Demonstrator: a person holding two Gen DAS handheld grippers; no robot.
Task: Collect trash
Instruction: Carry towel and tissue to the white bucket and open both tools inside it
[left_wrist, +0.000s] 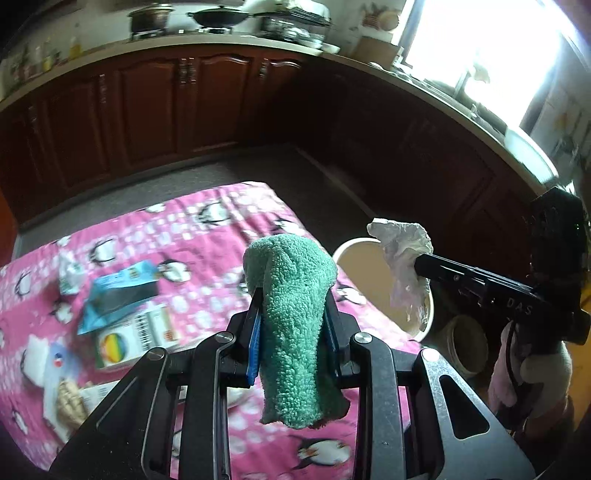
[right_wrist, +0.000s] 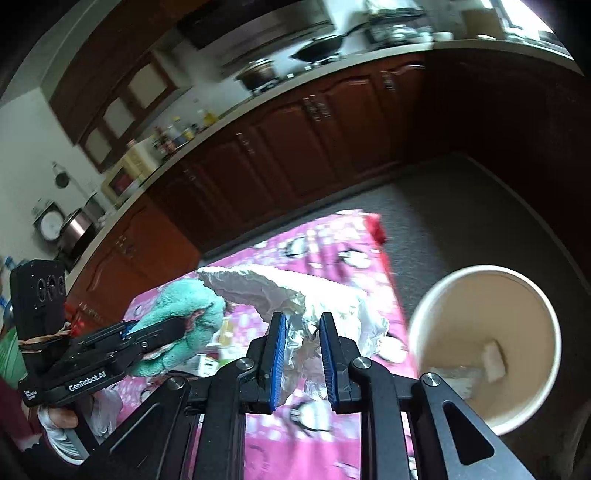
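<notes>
My left gripper (left_wrist: 293, 295) is shut on a green terry cloth (left_wrist: 291, 314), held above the pink penguin-print table (left_wrist: 207, 236); the cloth also shows in the right wrist view (right_wrist: 181, 317). My right gripper (right_wrist: 303, 343) is shut on a crumpled white tissue (right_wrist: 295, 299), held above the table's right edge beside the cream trash bin (right_wrist: 484, 343). In the left wrist view the tissue (left_wrist: 402, 254) hangs over the bin (left_wrist: 362, 266). The bin holds a white scrap (right_wrist: 493, 360).
On the table's left lie a blue packet (left_wrist: 118, 291), a rainbow-print box (left_wrist: 136, 339), a small white-green pack (left_wrist: 70, 273) and other wrappers. Dark wooden kitchen cabinets (left_wrist: 155, 99) line the far side. A second small tub (left_wrist: 467, 343) stands on the floor beside the bin.
</notes>
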